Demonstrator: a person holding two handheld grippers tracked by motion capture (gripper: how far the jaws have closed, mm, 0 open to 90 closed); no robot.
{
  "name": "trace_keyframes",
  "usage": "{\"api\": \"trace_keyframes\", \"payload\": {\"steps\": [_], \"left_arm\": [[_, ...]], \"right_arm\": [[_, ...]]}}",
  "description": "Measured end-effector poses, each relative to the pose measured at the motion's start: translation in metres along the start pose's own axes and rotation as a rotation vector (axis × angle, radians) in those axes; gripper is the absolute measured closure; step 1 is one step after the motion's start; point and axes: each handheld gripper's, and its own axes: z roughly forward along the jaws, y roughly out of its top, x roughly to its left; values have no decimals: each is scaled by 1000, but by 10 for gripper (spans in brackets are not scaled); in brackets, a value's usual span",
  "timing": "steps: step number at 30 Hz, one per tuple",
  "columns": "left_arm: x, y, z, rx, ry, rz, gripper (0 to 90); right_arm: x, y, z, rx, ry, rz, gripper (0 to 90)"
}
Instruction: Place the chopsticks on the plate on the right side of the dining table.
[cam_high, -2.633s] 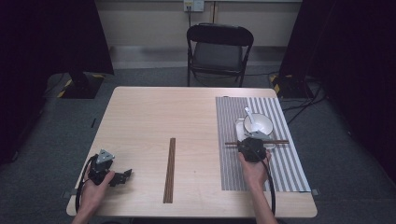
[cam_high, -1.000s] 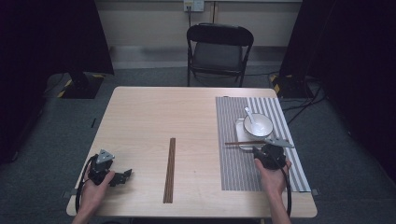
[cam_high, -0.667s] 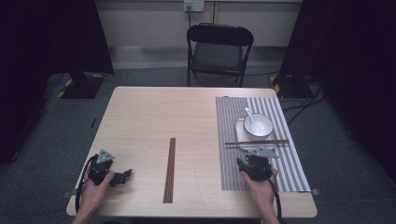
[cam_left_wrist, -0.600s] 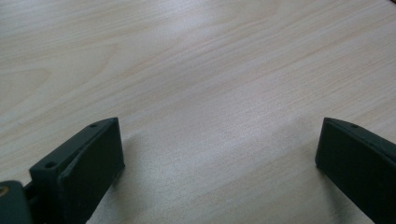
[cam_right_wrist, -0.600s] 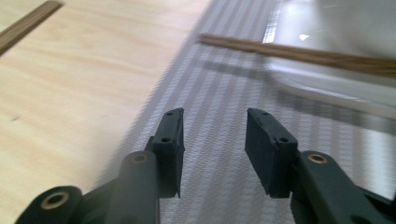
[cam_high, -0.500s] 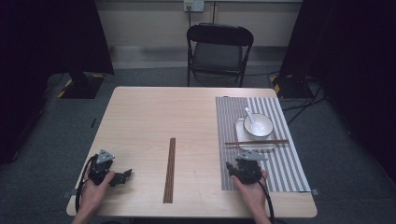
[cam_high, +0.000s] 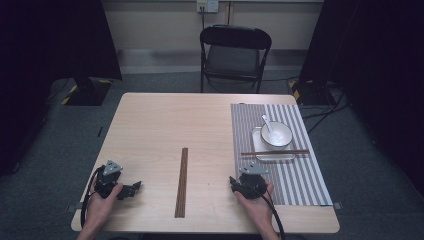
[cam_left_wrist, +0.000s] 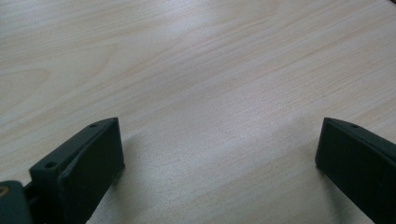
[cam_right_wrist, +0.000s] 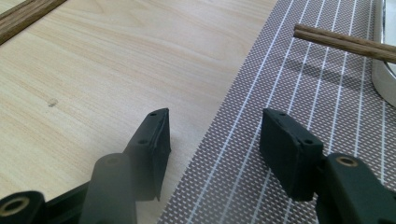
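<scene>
A pair of brown chopsticks (cam_high: 275, 152) lies crosswise over the near edge of a white tray (cam_high: 272, 157), also seen in the right gripper view as chopsticks (cam_right_wrist: 345, 42). On the tray stands a white bowl (cam_high: 276, 134) with a spoon (cam_high: 266, 123). My right gripper (cam_high: 243, 176) rests near the table's front, open and holding nothing. Its jaws straddle the left edge of the striped placemat (cam_right_wrist: 289, 93) in the right gripper (cam_right_wrist: 212, 130) view. My left gripper (cam_high: 134, 187) sits at the front left, and the left gripper (cam_left_wrist: 219, 135) view shows it wide open over bare wood.
A long dark wooden strip (cam_high: 182, 182) lies lengthwise at the table's middle front, and its end shows as the strip (cam_right_wrist: 23, 16) at upper left. A black folding chair (cam_high: 235, 52) stands beyond the far edge. Cables trail from both grippers toward the front edge.
My right gripper has drawn back from the chopsticks at the tray, towards the person and leftwards, to the placemat's left edge. The chopsticks stay across the tray. The left gripper has not moved.
</scene>
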Motion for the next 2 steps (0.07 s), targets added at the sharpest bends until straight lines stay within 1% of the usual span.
{"api": "trace_keyframes", "payload": {"steps": [2], "left_arm": [[0, 0, 0, 0, -1, -1, 4]], "right_arm": [[0, 0, 0, 0, 1, -1, 430]]}}
